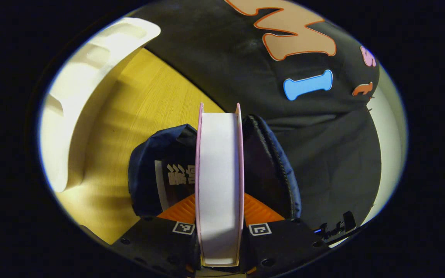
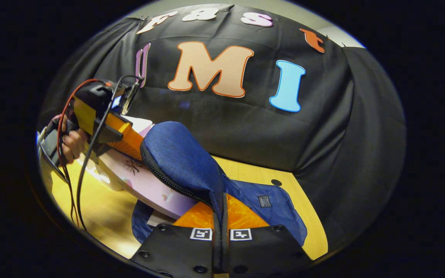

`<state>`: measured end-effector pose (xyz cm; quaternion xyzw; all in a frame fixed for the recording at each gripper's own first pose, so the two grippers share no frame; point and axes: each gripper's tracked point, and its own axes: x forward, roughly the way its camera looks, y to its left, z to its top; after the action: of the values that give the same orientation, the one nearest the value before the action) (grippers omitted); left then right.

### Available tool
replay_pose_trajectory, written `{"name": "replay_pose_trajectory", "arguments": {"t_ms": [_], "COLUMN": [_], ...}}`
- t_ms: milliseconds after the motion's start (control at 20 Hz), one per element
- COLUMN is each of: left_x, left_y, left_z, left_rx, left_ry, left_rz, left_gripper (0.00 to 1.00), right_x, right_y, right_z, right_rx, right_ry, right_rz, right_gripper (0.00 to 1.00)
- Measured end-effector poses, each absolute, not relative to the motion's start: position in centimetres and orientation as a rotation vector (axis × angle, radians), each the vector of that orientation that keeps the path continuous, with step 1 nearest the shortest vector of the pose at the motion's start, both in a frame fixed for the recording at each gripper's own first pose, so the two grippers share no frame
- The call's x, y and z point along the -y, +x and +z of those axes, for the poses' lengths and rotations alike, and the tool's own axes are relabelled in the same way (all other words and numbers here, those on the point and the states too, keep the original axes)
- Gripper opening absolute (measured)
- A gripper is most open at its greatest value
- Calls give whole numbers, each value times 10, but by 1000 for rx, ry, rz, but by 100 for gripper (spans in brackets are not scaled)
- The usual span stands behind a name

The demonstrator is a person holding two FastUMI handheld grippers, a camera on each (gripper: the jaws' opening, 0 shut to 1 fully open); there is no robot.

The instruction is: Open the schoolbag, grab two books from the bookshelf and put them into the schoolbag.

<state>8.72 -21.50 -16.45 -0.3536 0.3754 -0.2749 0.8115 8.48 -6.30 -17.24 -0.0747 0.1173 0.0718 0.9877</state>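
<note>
Two tongs busy — left tongs [image 1: 219, 216] gripping pink book [image 1: 218, 173], right tongs [image 2: 221, 226] pinching schoolbag [image 2: 180, 158] flap.

Both views close above schoolbag [image 1: 269, 170]

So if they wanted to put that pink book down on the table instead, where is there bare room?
The widest bare patch of table lies between the white bookshelf and the schoolbag. A narrower strip runs between the bag and the black cloth wall. The bag's mouth is crowded: the pink book is gripped above it, another book already sits inside, and the right gripper pinches the flap.
</note>
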Motion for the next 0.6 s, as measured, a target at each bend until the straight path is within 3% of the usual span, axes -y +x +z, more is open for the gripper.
{"name": "replay_pose_trajectory", "arguments": {"t_ms": [150, 300, 600], "left_x": [226, 234, 267], "left_y": [90, 91, 94], "left_z": [-177, -188, -215], "left_rx": [-789, -779, -812], "left_ry": [-796, -800, -834], "left_rz": [-609, -625, -673], "left_gripper": [36, 38, 34], "right_x": [58, 51, 41], "right_y": [84, 85, 84], "right_z": [-170, -169, -173], "right_rx": [-226, -223, -224], "right_ry": [-134, -116, -110], "right_rz": [152, 161, 191], "right_gripper": [5, 1, 2]}}
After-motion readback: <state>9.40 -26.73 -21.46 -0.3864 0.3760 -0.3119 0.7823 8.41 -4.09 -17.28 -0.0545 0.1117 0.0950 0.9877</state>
